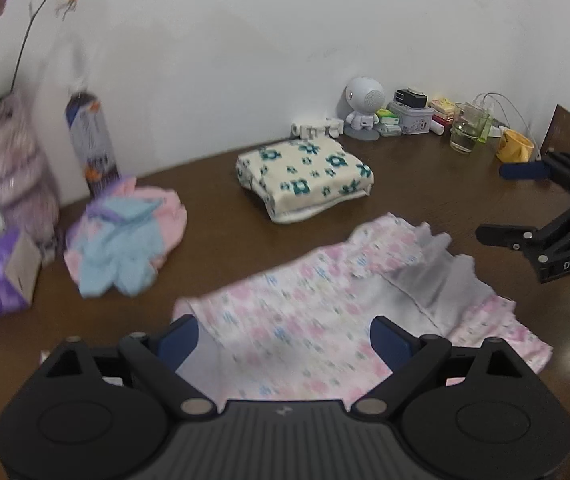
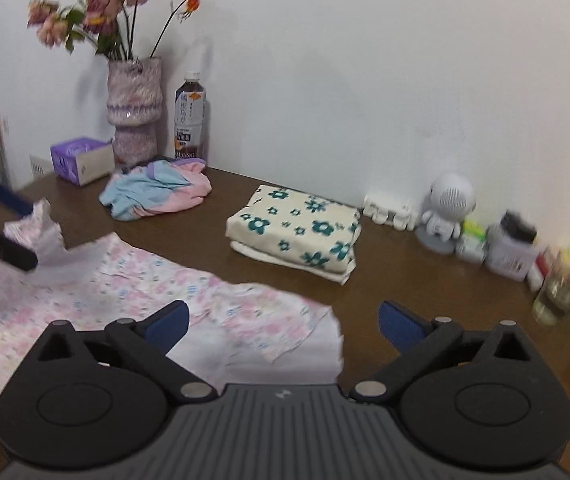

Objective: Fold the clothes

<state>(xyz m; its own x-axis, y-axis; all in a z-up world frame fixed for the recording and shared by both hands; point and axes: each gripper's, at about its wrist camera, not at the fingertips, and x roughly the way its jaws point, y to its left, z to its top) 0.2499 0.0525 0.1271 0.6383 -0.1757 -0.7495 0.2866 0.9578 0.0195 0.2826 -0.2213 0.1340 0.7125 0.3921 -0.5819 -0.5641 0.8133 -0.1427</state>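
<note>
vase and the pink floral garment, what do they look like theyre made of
Vase: looks like glazed ceramic; glossy highlights on a lumpy, mottled pink-and-lilac surface, though blur leaves it open.
Pink floral garment: thin woven or knit fabric, probably cotton; matte, it lies flat on the table with soft creases and a paler unprinted inside.

Plain white wall [image 2: 365, 60] from nine to three o'clock behind dark brown wooden table [image 2: 405, 280]; soft even light.
</note>
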